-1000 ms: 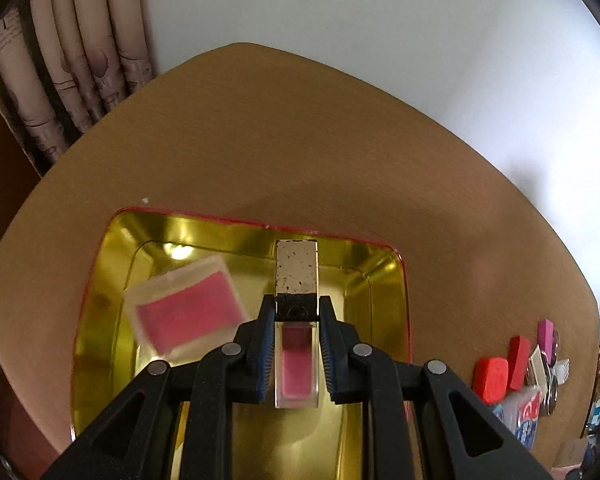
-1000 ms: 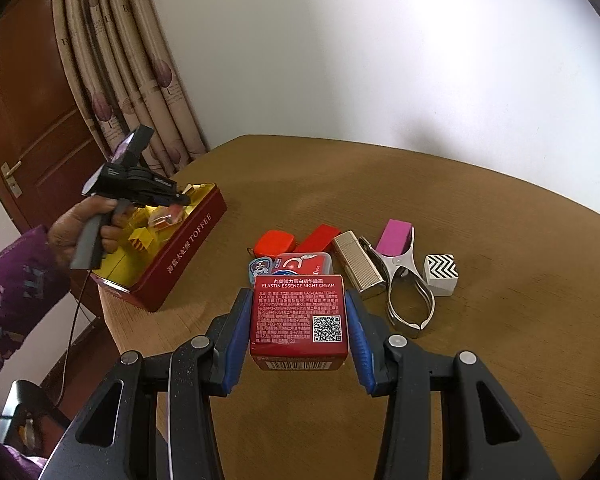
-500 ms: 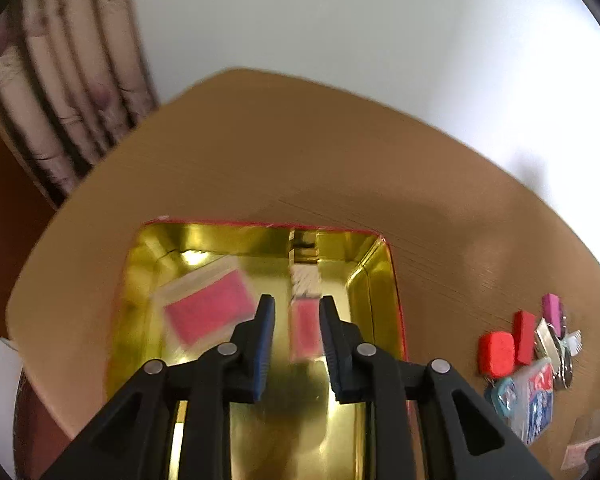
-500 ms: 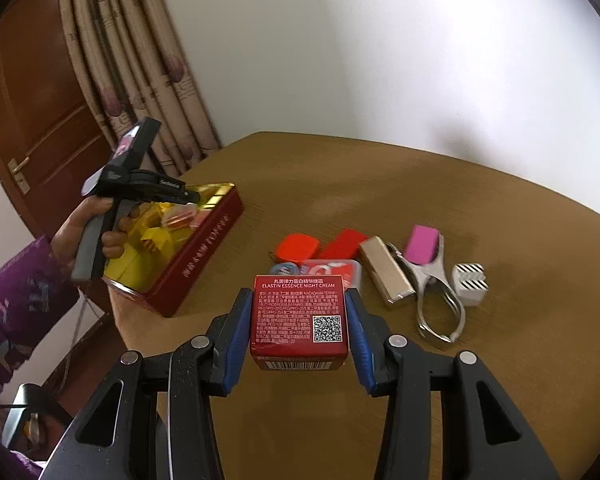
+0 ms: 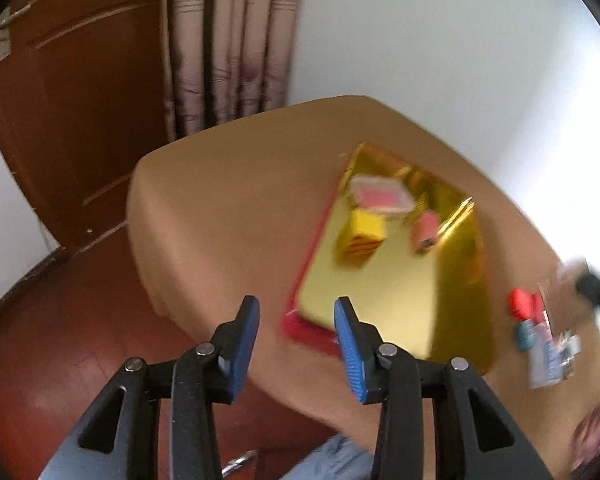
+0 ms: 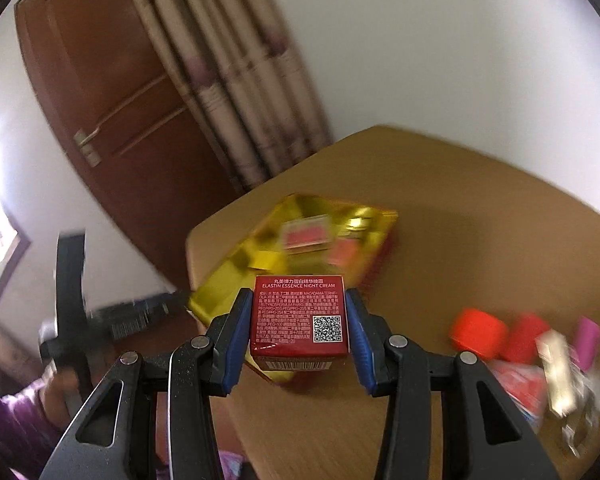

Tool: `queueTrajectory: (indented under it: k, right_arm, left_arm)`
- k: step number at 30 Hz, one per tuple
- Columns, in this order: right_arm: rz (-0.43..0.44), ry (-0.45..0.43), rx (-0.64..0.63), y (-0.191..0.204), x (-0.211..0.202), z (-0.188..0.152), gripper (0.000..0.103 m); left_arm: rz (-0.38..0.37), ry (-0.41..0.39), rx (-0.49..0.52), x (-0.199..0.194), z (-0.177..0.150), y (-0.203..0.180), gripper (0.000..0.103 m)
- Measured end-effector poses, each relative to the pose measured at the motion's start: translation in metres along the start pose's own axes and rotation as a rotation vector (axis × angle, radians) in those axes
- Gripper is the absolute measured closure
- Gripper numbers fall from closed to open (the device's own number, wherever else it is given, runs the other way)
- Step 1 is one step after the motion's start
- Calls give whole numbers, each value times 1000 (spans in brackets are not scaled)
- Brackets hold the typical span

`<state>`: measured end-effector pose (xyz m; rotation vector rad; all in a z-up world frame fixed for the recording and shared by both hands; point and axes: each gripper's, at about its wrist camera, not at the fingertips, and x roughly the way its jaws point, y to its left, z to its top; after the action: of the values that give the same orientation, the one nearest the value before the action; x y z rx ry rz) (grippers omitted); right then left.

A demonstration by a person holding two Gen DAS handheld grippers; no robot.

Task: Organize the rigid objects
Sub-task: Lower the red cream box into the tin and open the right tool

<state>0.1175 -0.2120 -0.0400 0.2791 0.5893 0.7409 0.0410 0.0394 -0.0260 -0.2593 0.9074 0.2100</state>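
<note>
Between the blue pads of the right claw [image 6: 298,330] sits a red night-cream box [image 6: 299,316], clamped on both sides with its QR-code face toward the camera. Just past it on the brown counter [image 6: 480,216] lies the gold-lined tin [image 6: 236,264], red on the outside, holding a pink-and-clear flat case [image 6: 306,234] and a blurred pink tube [image 6: 342,254]. To the right of the box, loose things crowd together — an orange-red cap [image 6: 478,332], a red piece [image 6: 526,338], a gold bar-shaped case [image 6: 556,372] and a magenta one [image 6: 588,340].

The left claw [image 5: 296,322] holds nothing; its jaws have just been opening and stand apart over the counter's near edge, beside the tin's [image 5: 456,308] corner. Inside the tin the left view shows 3 items: the flat case [image 5: 382,196], a yellow box [image 5: 362,238] and the pink tube [image 5: 424,230]. At the left of the right view, a hand [image 6: 60,390] in a purple sleeve [image 6: 8,428] grips the black handle.
</note>
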Motion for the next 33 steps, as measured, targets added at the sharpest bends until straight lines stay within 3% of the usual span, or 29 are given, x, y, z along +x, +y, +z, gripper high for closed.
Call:
queueTrajectory:
  k: [7,12,27,31,33]
  right_arm:
    - [-25,187,-8,14,104,35,61]
    - [-67,239,-11,17,143,49,61]
    - [-161,297,-40,9,188,54,59]
    - [-152,245,-12,7,180,57,23]
    - [-144,180,-3,7,161,56,24]
  left_arm:
    - [36,-57,-19,0,5,14,61]
    - [7,-48,-22,2,7,17,61]
    - [16,-37,-20,9,9,17,57]
    - [43,-45,9,8,8,12,57]
    - [53,-59,28,6,8,10,57]
